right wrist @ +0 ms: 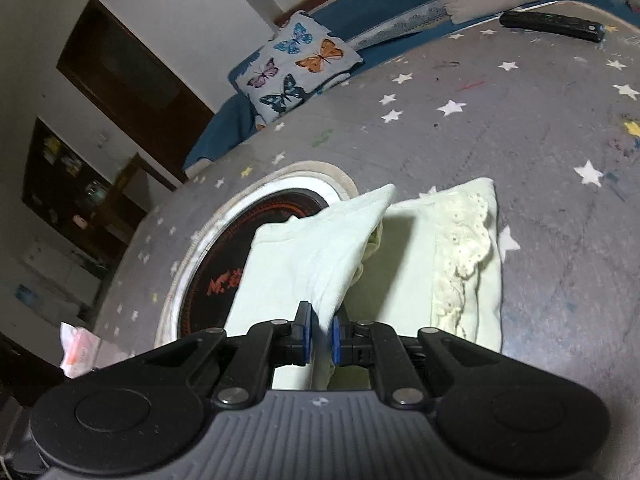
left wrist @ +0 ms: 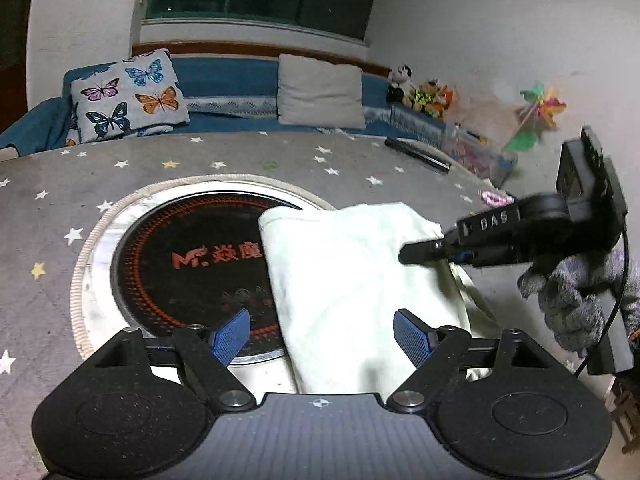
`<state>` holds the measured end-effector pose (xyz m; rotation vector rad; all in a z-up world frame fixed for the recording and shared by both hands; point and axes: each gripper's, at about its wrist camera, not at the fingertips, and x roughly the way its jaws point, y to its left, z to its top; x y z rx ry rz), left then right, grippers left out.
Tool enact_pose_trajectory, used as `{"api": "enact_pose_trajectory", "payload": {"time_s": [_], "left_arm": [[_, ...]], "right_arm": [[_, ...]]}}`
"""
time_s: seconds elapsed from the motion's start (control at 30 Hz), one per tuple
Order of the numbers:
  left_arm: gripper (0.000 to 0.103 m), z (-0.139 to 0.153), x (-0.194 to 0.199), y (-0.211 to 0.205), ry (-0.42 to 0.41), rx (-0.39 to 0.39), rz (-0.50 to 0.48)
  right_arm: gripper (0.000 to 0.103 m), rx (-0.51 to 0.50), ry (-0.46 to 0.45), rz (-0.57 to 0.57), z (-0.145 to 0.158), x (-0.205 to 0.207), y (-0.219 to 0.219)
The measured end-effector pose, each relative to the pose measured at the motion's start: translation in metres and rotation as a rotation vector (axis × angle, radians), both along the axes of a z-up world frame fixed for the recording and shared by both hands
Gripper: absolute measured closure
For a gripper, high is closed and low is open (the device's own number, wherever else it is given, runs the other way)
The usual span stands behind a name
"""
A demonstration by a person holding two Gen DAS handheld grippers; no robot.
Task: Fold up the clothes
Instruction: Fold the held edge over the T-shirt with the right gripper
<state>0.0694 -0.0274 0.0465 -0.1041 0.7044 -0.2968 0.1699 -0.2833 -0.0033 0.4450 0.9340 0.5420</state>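
A pale green garment point(left wrist: 352, 280) lies on the grey star-printed table cover point(left wrist: 160, 160), partly over a round black cooktop point(left wrist: 192, 264). My left gripper point(left wrist: 322, 338) is open just above the cloth's near edge, its blue pads point(left wrist: 230, 336) spread wide and touching nothing. My right gripper point(left wrist: 404, 256) comes in from the right, held by a grey-gloved hand point(left wrist: 576, 292). In the right wrist view the right gripper point(right wrist: 320, 338) is shut on a raised fold of the garment point(right wrist: 332, 248). The cloth's lace-trimmed edge point(right wrist: 464, 256) lies flat to the right.
A dark remote point(left wrist: 418, 154) lies at the table's far right edge point(right wrist: 552, 24). Behind the table runs a blue sofa point(left wrist: 232, 76) with a butterfly cushion point(left wrist: 130, 94) and a grey cushion point(left wrist: 320, 92). Toys and a pinwheel point(left wrist: 538, 114) stand at the right wall.
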Motion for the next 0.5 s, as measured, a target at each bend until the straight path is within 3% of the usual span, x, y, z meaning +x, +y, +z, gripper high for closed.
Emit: {"api": "enact_pose_trajectory", "payload": {"time_s": [0.2,0.43,0.5], "left_arm": [[0.02,-0.002,0.005,-0.006,0.007,0.017,0.001],[0.02,-0.011,0.013,-0.015,0.043,0.032,-0.019],[0.02,-0.012,0.013,-0.018,0.044,0.037,-0.028]], "right_arm": [[0.094,0.033,-0.079,0.011,0.027,0.0,-0.01],[0.094,0.033,-0.006,-0.074,0.0,0.007,-0.032],[0.094,0.046,-0.024,-0.075,0.004,0.005,-0.036]]}}
